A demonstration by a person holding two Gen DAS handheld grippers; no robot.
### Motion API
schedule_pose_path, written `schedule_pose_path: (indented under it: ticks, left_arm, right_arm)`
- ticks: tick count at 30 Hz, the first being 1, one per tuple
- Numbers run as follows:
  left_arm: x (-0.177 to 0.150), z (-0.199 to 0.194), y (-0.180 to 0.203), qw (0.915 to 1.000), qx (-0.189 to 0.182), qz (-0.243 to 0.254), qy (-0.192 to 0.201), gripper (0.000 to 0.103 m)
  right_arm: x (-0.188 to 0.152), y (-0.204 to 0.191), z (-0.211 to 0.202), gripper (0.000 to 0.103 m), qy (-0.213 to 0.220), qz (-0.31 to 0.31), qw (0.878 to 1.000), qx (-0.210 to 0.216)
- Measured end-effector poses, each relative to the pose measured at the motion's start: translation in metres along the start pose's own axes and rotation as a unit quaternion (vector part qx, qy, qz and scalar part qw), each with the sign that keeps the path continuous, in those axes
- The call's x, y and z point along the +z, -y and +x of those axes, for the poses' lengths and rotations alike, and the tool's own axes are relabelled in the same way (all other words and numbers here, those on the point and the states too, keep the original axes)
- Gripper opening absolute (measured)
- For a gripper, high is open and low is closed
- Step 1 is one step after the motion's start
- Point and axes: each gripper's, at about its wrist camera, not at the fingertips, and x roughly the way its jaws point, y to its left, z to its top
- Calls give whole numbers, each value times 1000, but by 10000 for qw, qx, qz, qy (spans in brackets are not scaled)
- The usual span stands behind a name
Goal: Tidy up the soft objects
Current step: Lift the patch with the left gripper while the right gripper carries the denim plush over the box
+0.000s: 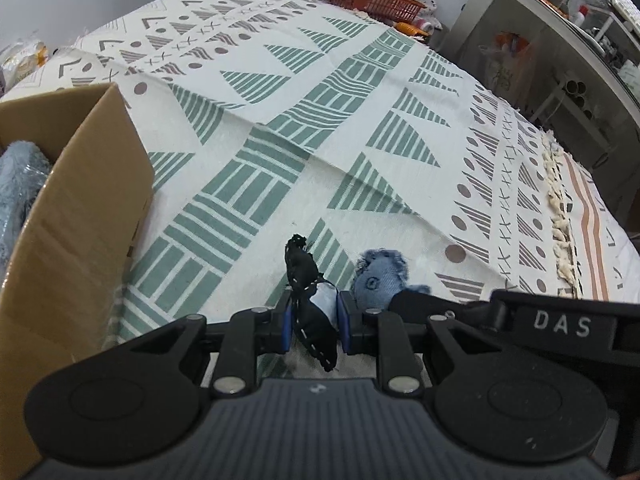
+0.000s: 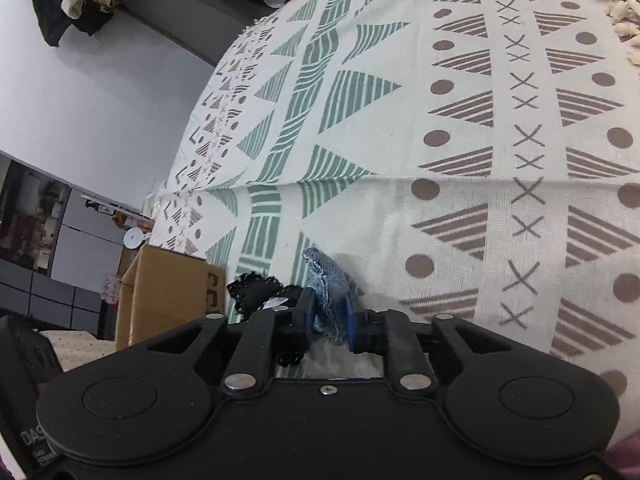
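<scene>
patterned cloth (image 1: 360, 128); claws pinch black fabric (image 1: 310, 312), denim scrap (image 2: 330, 292).

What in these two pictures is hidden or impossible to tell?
- Box contents: left view, its wall and the frame edge hide all but something grey and fluffy.
- Black cloth lower end: left view, behind the gripper body.
- Denim piece base: right view, hidden between the fingers.
</scene>
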Motion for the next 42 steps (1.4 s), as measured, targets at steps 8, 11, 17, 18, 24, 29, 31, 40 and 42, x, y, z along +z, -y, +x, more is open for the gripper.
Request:
schedule_pose_path:
  ticks: [8,11,17,18,24,29,31,40,42]
  left_arm:
    - [5,8,-1,9999,6,-39,-102,21]
    - [6,8,0,9999,16,-26,-131,21]
    - [7,4,1,9999,3,-2,-140,21]
    - [7,3,2,9999,-14,-6,-141,21]
    - [6,-19,7,9999,-92,46,111,21]
    - [5,-48,6,9992,-142,-13,370,21]
    - [3,-61,5,9988,-160,-31,465,21]
    - [1,-106,0,9978,-141,79,646,21]
    - [2,-117,-1,9973,-145,98,719,21]
  right_arm:
    - [10,3,15,24,-47,-3,10000,-29]
    - [11,3,19,24,-49,-25,10000,-51]
    - [11,-4,15,19,51,-236,9995,-191]
    - [10,-4,12,19,94,-267,9994,-218]
    - [4,-6,-11,19,355,-340,9984,-294]
    - [-3,-13,-33,19,686,-523,9953,-441]
    - [-6,-17,-42,19,812,-584,9941,-422]
    - [-21,-55,-74,19,1103,-944,9887,-379]
    - [-24,-63,-80,19,1169,-1005,9873,-381]
